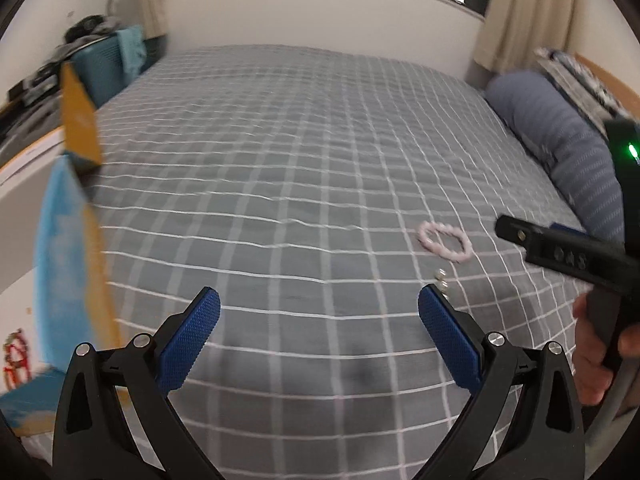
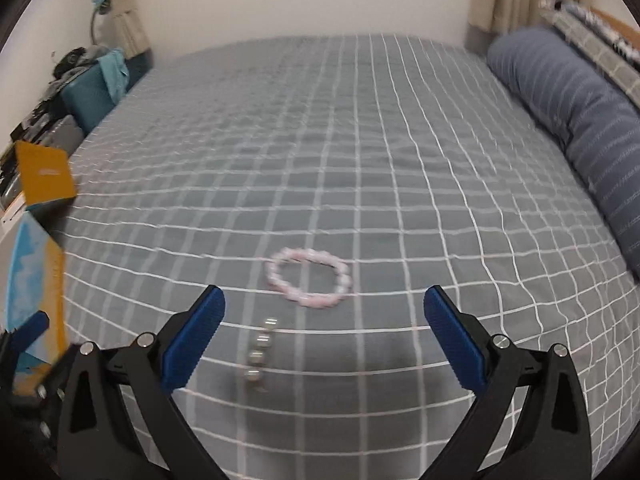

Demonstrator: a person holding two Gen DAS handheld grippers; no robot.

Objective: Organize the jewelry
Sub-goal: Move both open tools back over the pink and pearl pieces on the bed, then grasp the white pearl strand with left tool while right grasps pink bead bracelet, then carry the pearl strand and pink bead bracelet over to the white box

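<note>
A pink bead bracelet (image 2: 309,280) lies flat on the grey checked bed; it also shows in the left wrist view (image 1: 445,241). A short string of silver beads (image 2: 259,354) lies just in front of it, also seen beside the left gripper's right finger (image 1: 441,280). My right gripper (image 2: 325,312) is open and empty, hovering just short of the bracelet. My left gripper (image 1: 319,316) is open and empty over bare bedspread, left of the jewelry. An open orange and blue box (image 1: 76,184) stands at the bed's left edge, also in the right wrist view (image 2: 38,240).
A blue striped bolster pillow (image 2: 580,128) lies along the bed's right side. A cluttered desk with a teal box (image 2: 88,96) stands past the left edge. The right gripper's body and the hand holding it (image 1: 592,264) show at the right of the left wrist view.
</note>
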